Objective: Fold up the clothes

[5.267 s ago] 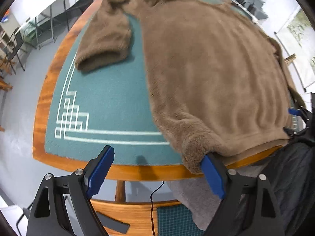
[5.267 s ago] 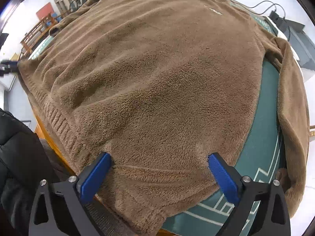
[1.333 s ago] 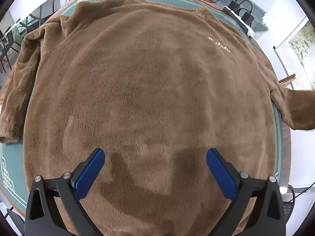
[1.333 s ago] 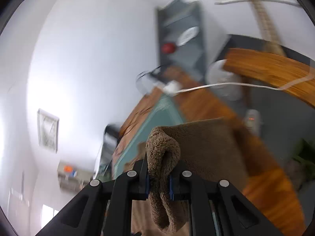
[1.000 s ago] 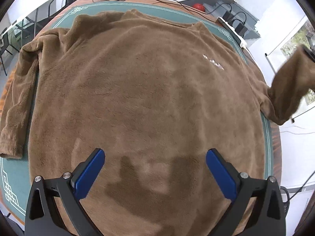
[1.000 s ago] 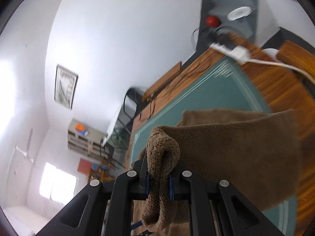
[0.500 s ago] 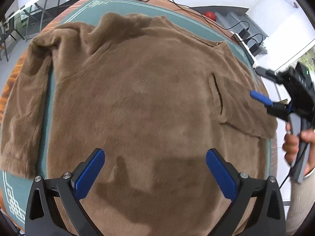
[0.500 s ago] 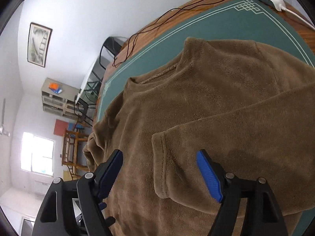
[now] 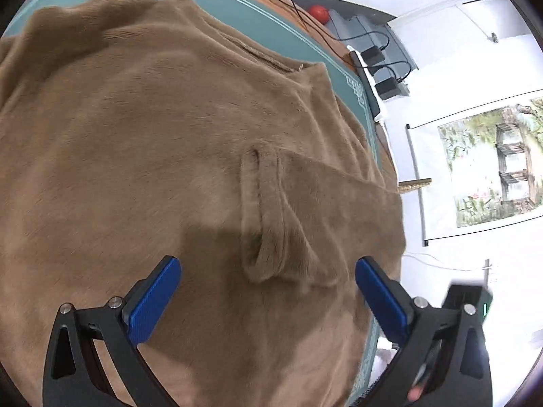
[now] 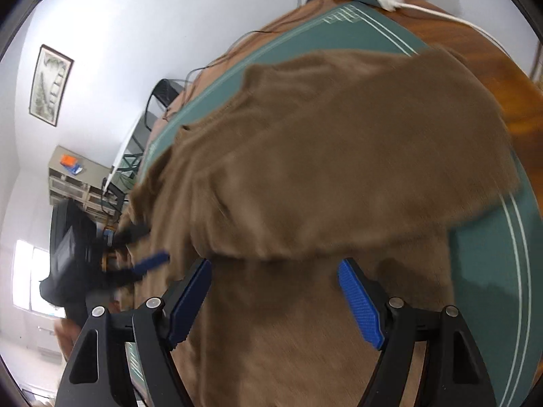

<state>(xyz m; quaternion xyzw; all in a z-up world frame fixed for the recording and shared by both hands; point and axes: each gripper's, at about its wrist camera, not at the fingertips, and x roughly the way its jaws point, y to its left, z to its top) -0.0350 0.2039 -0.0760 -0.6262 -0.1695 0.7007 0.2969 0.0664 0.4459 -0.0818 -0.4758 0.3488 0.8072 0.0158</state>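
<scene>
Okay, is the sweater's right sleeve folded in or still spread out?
Folded in. The sleeve lies across the sweater chest, its cuff near the middle.

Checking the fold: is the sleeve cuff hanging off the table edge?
No, the sleeve cuff lies folded across the sweater body, on the table.

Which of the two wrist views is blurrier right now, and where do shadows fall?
Right wrist view: heavy motion blur smears the brown sweater and the left gripper. Left wrist view: mostly sharp, folded sleeve cuff crisp, a dark shadow on the fleece between the left gripper's open fingers; bright wall at right looks washed out.
</scene>
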